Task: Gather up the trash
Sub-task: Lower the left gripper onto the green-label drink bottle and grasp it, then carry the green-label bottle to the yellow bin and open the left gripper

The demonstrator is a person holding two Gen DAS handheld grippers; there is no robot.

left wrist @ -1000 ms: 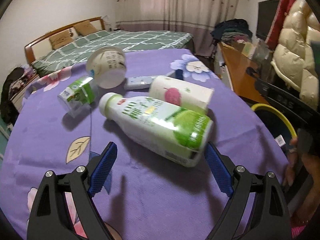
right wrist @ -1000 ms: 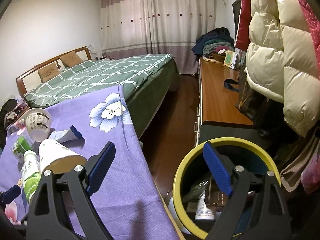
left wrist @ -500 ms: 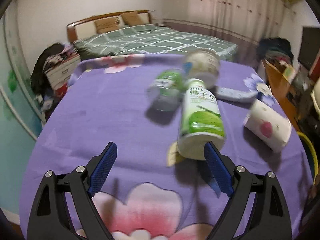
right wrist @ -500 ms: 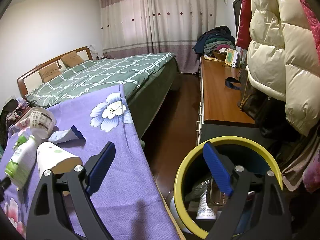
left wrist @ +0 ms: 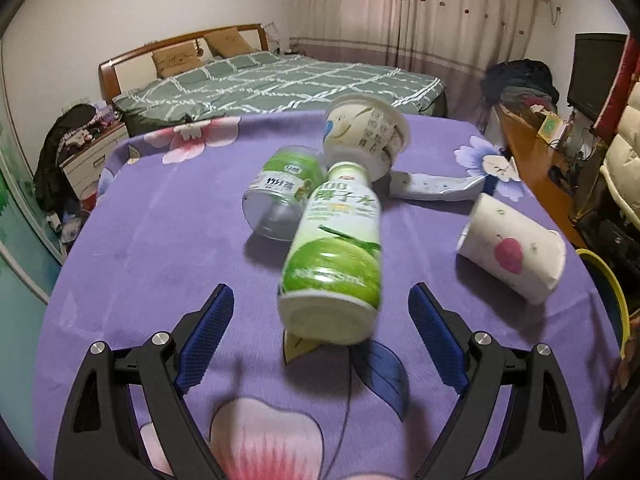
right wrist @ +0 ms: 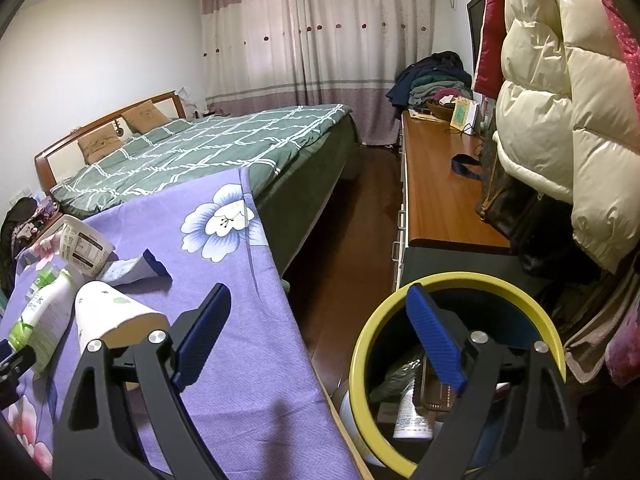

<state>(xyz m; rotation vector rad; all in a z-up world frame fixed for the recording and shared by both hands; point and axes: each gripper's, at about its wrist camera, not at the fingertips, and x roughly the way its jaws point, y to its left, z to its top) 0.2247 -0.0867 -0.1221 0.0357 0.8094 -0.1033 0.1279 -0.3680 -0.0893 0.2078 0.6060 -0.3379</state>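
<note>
Bin (right wrist: 456,456) contents half hidden, green bottle (left wrist: 334,256) blurred

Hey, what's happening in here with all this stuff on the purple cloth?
A person with a gripper in each hand is clearing trash off the purple cloth. The left gripper is lined up on the green and white bottle, which lies on its side just ahead of the open fingers, not gripped; the jaws have just been closing a little. A clear bottle, a tub, a paper cup and a wrapper still lie there. The right gripper hangs open and empty by the yellow-rimmed bin.
</note>
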